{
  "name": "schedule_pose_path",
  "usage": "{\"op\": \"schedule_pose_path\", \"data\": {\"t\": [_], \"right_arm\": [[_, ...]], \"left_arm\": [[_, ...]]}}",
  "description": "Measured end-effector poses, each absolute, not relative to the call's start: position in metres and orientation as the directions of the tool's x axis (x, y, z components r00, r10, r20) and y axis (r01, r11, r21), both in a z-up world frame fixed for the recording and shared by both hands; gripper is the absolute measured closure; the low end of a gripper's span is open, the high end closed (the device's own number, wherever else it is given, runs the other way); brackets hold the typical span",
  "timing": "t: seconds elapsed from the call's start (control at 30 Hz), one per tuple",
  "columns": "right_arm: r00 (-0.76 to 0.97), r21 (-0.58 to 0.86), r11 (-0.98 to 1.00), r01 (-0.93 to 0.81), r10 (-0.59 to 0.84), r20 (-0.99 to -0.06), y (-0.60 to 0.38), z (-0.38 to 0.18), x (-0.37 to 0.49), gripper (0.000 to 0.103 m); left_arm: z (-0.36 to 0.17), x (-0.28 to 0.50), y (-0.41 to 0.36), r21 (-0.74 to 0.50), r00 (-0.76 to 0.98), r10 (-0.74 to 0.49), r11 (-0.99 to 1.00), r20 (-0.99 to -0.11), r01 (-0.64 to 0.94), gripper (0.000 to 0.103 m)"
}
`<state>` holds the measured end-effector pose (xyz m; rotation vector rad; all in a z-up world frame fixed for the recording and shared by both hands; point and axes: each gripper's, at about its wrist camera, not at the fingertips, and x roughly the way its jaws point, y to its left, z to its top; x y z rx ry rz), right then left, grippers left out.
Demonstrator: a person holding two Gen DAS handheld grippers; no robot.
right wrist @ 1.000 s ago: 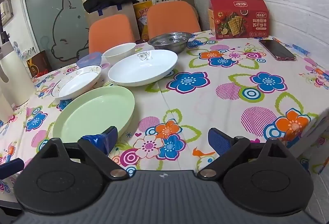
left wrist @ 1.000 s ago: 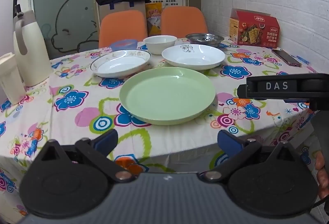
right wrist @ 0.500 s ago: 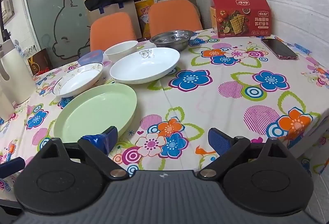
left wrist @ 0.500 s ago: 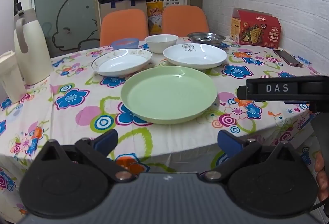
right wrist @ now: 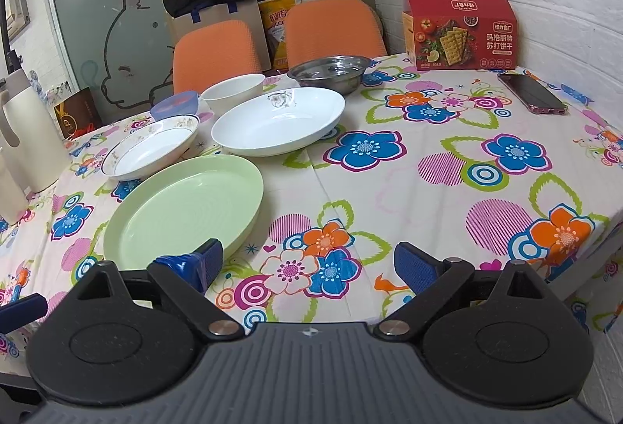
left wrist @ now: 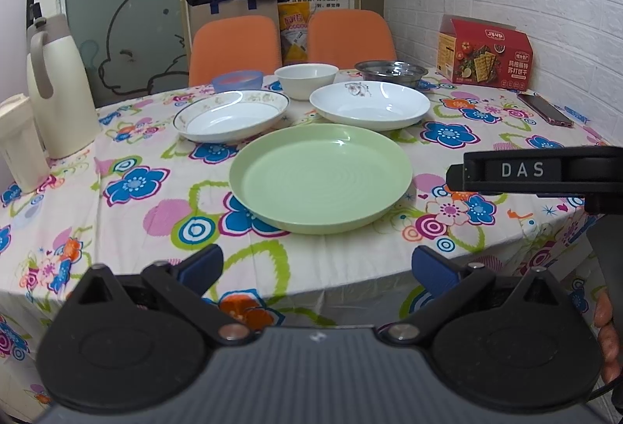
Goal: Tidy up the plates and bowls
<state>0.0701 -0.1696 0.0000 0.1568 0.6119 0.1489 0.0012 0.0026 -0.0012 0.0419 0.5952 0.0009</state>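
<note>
The big round table [right wrist: 447, 167] with the flowery cloth has all the dishes laid out one by one, and none sits on top of another, so I think the tidying has not really started yet. The biggest dish is the green plate [left wrist: 321, 176], near the front edge of the table. Behind it, a bit to the right, is the white plate [left wrist: 370, 104] with a little flower picture on it. To the left of that is the gold-rimmed plate [left wrist: 231, 114]. Farther back are the smaller things: the metal bowl [right wrist: 331, 70] by the orange chairs, the white bowl [left wrist: 306, 78] in the middle, and the little blue bowl [left wrist: 237, 79] on the left. The left gripper [left wrist: 317, 266] is wide open with nothing in it, and it waits just in front of the green plate, off the table edge. The right gripper [right wrist: 307, 262] is wide open too and holds nothing; its left finger is just by the green plate's rim. I would guess all the stacking is still left to do, plates together and bowls together.
</note>
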Motion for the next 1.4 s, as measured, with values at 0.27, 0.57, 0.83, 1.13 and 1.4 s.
{"op": "schedule_pose_path", "data": {"t": [0.27, 0.57, 0.83, 1.13, 1.4], "right_arm": [[0.808, 0.188, 0.978, -0.094, 0.185, -0.560, -0.169, -0.001, 0.070, 0.021], [0.808, 0.187, 0.978, -0.096, 0.186, -0.559, -0.168, 0.000, 0.070, 0.021], [0.805, 0.184, 0.978, -0.103, 0.190, -0.561, -0.167, 0.000, 0.071, 0.021], [0.801, 0.187, 0.977, -0.102, 0.192, -0.567, -0.167, -0.001, 0.075, 0.021], [0.795, 0.215, 0.974, -0.071, 0.186, -0.578, -0.172, -0.007, 0.095, 0.021]], "left_arm": [[-0.001, 0.001, 0.003, 0.041, 0.829, 0.014, 0.999, -0.559, 0.010, 0.000], [-0.001, 0.000, 0.003, 0.040, 0.829, 0.014, 0.999, -0.560, 0.011, 0.000], [-0.001, 0.000, 0.003, 0.039, 0.828, 0.013, 0.999, -0.561, 0.011, 0.000], [0.004, 0.011, 0.017, 0.012, 0.827, 0.013, 1.000, -0.562, -0.008, 0.000], [0.009, 0.048, 0.060, -0.027, 0.806, 0.062, 0.995, -0.589, -0.096, 0.000]]}}
